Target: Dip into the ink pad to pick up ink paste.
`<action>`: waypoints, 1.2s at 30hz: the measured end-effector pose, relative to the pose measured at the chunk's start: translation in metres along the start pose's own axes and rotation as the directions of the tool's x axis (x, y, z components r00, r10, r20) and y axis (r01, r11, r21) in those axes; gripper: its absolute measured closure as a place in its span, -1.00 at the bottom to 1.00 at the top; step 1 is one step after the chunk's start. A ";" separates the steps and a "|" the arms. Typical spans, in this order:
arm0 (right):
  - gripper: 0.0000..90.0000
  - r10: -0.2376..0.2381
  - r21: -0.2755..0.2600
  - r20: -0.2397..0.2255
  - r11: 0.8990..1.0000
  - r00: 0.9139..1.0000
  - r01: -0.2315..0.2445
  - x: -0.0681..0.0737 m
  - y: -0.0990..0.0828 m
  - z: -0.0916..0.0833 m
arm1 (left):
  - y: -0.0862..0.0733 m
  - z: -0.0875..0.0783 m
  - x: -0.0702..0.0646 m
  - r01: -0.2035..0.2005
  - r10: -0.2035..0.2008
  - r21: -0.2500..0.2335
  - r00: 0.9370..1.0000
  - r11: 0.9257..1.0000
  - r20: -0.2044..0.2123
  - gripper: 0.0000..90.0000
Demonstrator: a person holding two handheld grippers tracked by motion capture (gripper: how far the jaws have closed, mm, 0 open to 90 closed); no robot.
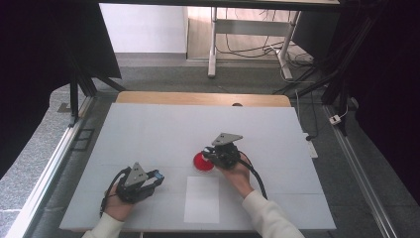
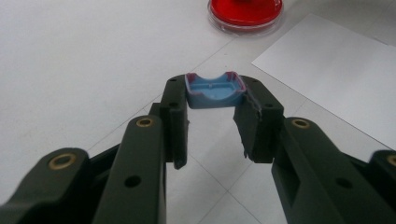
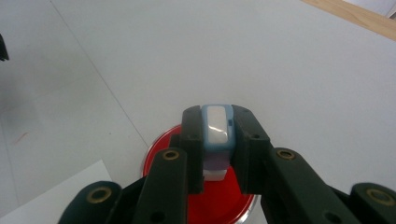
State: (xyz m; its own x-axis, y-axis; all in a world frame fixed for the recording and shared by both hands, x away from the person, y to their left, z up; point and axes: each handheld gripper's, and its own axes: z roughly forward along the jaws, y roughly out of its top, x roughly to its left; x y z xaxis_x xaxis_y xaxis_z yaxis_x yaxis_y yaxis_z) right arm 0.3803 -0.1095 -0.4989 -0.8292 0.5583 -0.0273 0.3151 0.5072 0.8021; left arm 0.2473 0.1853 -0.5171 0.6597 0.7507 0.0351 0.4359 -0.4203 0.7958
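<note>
1. Centrally, a shallow clear dish (image 1: 203, 162) filled with red (image 2: 246, 10) sat on the white surface (image 1: 163, 134), beside a paper sheet (image 1: 202, 199);
2. right hand-held gripper (image 3: 217, 135) pinched a blue-and-white block (image 3: 217, 128) over that dish;
3. left hand-held gripper (image 2: 212, 100) pinched a blue cap (image 2: 215, 90), well apart from the dish.

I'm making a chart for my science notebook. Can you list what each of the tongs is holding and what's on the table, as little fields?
left tongs: shut on a blue cap, held above the table
right tongs: shut on a blue and white stamp, over the dish
red dish: round, clear rim, on the white table
paper sheet: white, lies flat beside the dish, nearer the person
</note>
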 end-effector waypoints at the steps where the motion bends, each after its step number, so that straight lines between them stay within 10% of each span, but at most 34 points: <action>1: 0.67 -0.001 0.000 0.003 1.000 1.000 0.001 0.000 0.000 0.001 | 0.000 0.000 0.000 0.001 -0.001 -0.001 1.000 1.000 0.000 0.44; 36: 0.68 -0.020 0.035 0.037 0.999 0.999 0.019 0.005 -0.005 0.007 | 0.000 0.000 -0.001 0.000 0.000 0.001 1.000 1.000 0.006 0.44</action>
State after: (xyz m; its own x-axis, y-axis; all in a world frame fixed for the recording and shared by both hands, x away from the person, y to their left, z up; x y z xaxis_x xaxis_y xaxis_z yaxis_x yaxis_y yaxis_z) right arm 0.3782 -0.1048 -0.5068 -0.8176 0.5721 -0.0654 0.3158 0.5405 0.7798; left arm 0.2469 0.1841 -0.5169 0.6633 0.7477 0.0316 0.4366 -0.4209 0.7951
